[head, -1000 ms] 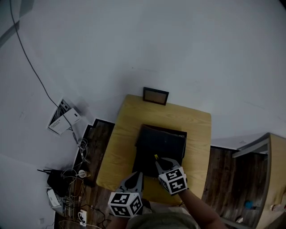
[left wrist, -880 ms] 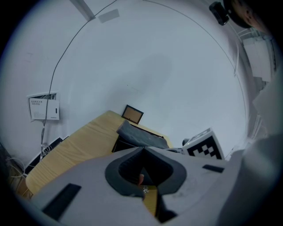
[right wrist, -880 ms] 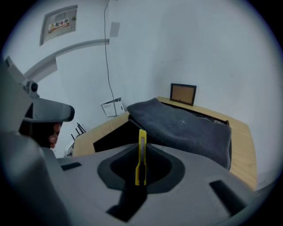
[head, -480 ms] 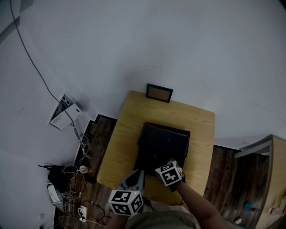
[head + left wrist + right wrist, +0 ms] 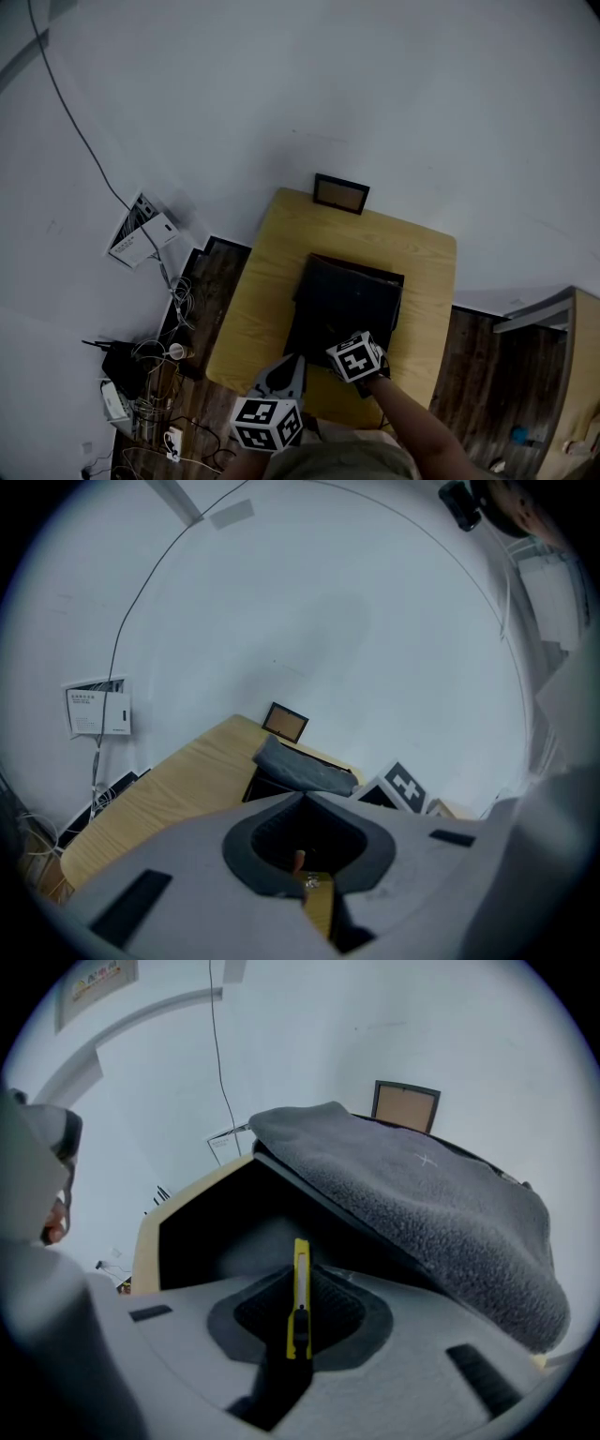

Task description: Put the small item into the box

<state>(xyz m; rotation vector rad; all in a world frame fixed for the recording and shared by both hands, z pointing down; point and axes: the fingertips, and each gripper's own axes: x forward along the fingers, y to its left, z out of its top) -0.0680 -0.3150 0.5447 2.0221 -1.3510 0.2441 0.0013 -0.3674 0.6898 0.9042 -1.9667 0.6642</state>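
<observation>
Where the pale wooden worktop (image 5: 272, 272) backs onto a plain white wall (image 5: 422, 112), a small framed picture (image 5: 341, 193) leans at its far edge, and a black box (image 5: 349, 298) sits in the middle of the wood. A grey fleece cover (image 5: 422, 1204) lies draped over the box, lifted enough to show a dark opening beneath. The right hand-held gripper (image 5: 301, 1271) hangs at the box's near side, its jaws narrowed on a slim yellow utility knife (image 5: 298, 1321) that points at that opening. The left hand-held gripper (image 5: 305, 797) waits by the worktop's near edge with its jaws closed together. Dark plank floor (image 5: 211, 281) surrounds the worktop, cluttered on the left with tangled cables (image 5: 150, 361) below a white wall box (image 5: 141, 239).
</observation>
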